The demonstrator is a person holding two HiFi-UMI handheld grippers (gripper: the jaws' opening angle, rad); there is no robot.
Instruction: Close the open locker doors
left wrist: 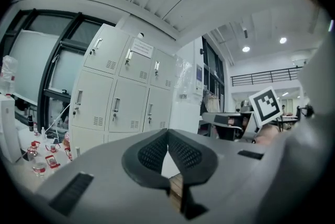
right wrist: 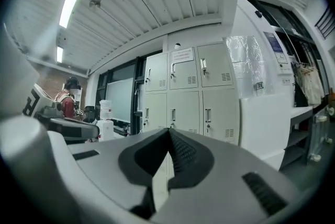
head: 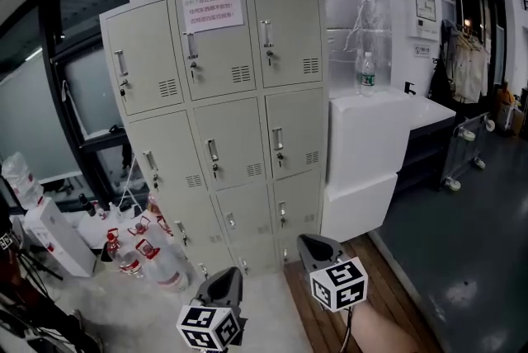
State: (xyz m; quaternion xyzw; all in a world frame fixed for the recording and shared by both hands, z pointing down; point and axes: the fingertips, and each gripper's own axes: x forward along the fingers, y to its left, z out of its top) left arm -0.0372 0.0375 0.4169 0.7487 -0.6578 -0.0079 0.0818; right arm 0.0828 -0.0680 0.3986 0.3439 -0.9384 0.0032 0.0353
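the locker (head: pixel 223 120) stands against the wall, well apart from both grippers, filling the middle of the head view. its doors in the top row (head: pixel 216 38) and middle row (head: pixel 227 149) all sit flush with the frame, handles and keys in line, with no gap or swung edge showing. the two lower rows (head: pixel 247 219) are steeply foreshortened; they look flush too, though the very bottom one is too small to be sure. judged from this, the closing looks done, and what is left is at most a check of the lowest doors. a paper notice (head: pixel 212 9) is stuck on the top middle door.

the left gripper (left wrist: pixel 167 136) is held low in front of the locker, jaws pressed together with nothing between them. the right gripper (right wrist: pixel 168 133) is beside it, jaws likewise fully together and empty. neither touches the locker.
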